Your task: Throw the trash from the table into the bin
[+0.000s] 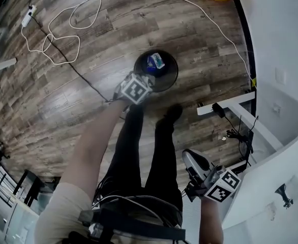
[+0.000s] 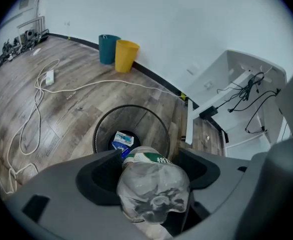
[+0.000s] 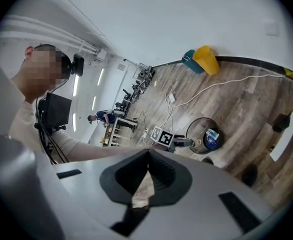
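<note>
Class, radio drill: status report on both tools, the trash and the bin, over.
Left tool clamped on clear bottle, aimed down at bin. Right tool shut, empty. Nothing blocking bin mouth; blue carton already inside.

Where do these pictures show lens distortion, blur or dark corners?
Head view: wide-angle bending curves the floor planks. Left gripper view: black corners, and the plastic bottle, very close to the lens, looks soft. Right gripper view: black corners, the baseboard bows, a mosaic patch covers a face.
</note>
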Tool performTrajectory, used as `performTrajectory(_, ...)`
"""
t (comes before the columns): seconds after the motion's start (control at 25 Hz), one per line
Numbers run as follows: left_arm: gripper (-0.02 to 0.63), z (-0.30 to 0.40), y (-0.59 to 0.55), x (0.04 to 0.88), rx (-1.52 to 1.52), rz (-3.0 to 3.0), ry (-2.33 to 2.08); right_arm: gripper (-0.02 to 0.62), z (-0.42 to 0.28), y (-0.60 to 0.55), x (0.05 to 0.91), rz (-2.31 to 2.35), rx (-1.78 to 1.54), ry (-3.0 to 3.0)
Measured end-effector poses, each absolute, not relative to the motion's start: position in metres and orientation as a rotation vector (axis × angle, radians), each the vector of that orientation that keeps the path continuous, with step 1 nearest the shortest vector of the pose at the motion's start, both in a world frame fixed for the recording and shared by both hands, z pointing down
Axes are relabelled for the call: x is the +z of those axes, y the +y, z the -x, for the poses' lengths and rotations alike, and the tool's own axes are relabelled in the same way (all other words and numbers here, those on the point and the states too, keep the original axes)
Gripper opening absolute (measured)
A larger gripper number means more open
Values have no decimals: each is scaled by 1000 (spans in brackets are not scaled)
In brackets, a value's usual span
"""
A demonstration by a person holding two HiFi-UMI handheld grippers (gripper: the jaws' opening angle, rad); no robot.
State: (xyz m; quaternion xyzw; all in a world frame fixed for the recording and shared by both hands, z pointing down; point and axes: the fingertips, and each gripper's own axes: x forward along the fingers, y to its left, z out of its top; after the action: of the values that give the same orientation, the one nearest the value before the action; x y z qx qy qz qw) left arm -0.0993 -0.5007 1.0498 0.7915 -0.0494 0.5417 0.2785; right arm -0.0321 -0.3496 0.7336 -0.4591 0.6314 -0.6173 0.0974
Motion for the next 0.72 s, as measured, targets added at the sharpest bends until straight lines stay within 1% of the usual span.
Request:
performTrajectory(0.4,354,82,-498,1105,1663,-2168,-74,15,15,-317,773,1390,-1856,1797)
performTrajectory(0.72,354,78,-499,1119,1702,-2137,-67,15,11,-319,780,1363,-1866,1818)
